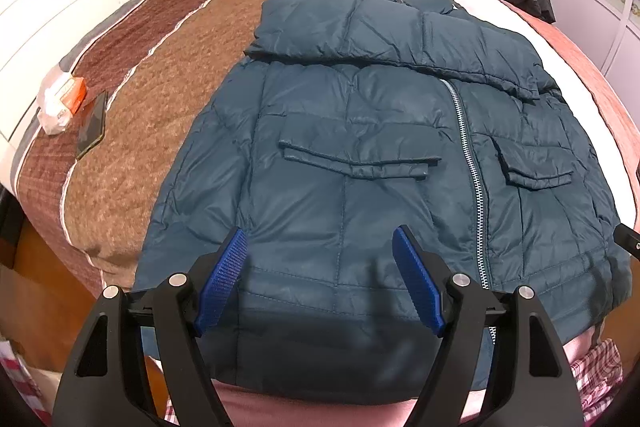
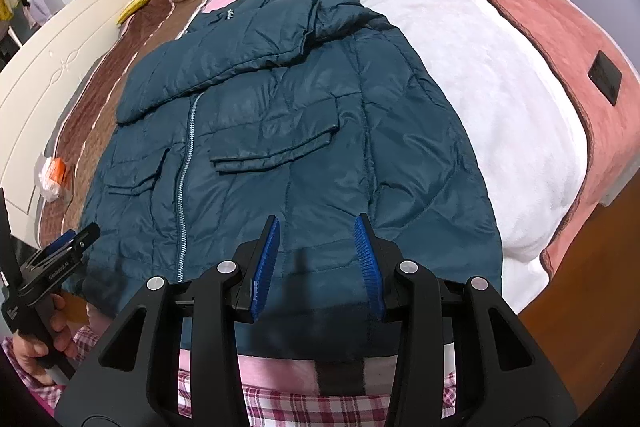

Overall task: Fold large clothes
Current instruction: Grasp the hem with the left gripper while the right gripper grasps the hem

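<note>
Across the near end of the striped plush bedspread (image 1: 168, 99) lies the teal quilted zip-front puffer jacket (image 1: 360, 155), sleeves folded over its chest, with the left gripper (image 1: 320, 279) gaping wide and the right gripper (image 2: 320, 267) half-open, both empty above the hem, so I'd judge a shallow pinch could slip off the slick padding and undo the folds.

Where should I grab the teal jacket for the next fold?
Probably the hem corners of the jacket, coming from the near bed edge: its hem hangs there just below both open tools, left and right, and both sleeves are already folded across the chest.
</note>
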Demonstrator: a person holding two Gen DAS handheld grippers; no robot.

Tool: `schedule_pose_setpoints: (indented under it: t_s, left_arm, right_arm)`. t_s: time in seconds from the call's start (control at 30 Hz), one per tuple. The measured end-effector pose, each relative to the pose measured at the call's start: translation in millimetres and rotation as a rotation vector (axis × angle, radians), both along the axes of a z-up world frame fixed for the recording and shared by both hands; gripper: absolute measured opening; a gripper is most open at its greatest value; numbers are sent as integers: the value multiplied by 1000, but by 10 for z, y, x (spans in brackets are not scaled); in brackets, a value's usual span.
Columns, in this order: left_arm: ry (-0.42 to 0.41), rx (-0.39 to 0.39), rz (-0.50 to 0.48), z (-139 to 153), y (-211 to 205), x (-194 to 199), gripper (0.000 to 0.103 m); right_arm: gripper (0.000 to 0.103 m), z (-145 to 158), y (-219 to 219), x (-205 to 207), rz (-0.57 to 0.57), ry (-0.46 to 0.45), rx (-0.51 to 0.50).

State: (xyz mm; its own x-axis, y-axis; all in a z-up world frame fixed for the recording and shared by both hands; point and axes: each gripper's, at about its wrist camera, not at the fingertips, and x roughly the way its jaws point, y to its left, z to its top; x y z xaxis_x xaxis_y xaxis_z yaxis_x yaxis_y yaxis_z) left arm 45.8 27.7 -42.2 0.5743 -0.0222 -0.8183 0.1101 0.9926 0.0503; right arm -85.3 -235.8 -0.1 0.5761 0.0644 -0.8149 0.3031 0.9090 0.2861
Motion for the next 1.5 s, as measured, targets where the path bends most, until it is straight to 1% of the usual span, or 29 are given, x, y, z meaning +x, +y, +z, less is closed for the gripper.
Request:
schedule_pose_setpoints:
  t_s: [0.2,0.27,0.37,0.43,0.47,0.53,0.6,0.77,0.87,1.1,1.23,1.3,1.33,1.37,1.4,1.43,1.47,1.5]
  left_arm:
    - [2,-14,2,1,24,11,74]
    - [3,-38,1,8,57,12,74]
    - [-11,-56,16,47,159,33,74]
    - [11,-52,1,66,217,70,74]
    - [27,-45,-21,75,242,89,74]
    - [30,-26,-47,105,308,106,74]
    - [35,-14,-72,148,402,112,74]
    - [83,-37,-130,203,667,127,74]
    - [119,-56,-140,177,825,111,74]
    - [228,-137,-126,-9,1257,-3,76]
    - [296,-178,-106,-208,1412,-6,76]
    - [317,-202,-85,-309,1459,25,76]
    - [330,-239,-76,-372,1485,54,76]
    - [334,-266,-69,-402,1508,78,76]
    - [338,-303,-61,-431,1531,107,76]
    - [345,-329,-60,-455,1526,130,76]
    - [352,-349,-62,-472,1529,149,68]
    - [358,-373,-74,-483,1526,162,50]
  right_arm:
    - [41,-18,-87,-4,2,23,-2]
    - [47,-20,-162,-24,-1,36,-16]
    - [47,-13,-290,-67,-11,53,-43]
    - [48,-17,-409,-101,-20,67,-55]
    - [50,-23,-448,-108,-21,73,-56]
    - [52,-46,-578,-134,-29,93,-56]
    - [54,-81,-700,-156,-35,108,-35]
    - [56,-176,-966,-200,-53,143,43]
    - [58,-277,-1034,-218,-38,170,139]
    - [58,-444,-977,-293,14,220,229]
    - [58,-523,-964,-292,35,240,272]
    - [52,-552,-958,-280,48,246,277]
    - [47,-563,-958,-278,50,247,282]
    - [39,-564,-956,-278,53,245,287]
    - [35,-553,-960,-270,56,243,288]
    - [26,-528,-960,-272,60,239,285]
    - [18,-506,-972,-278,62,233,287]
    - [15,-487,-969,-280,62,227,292]
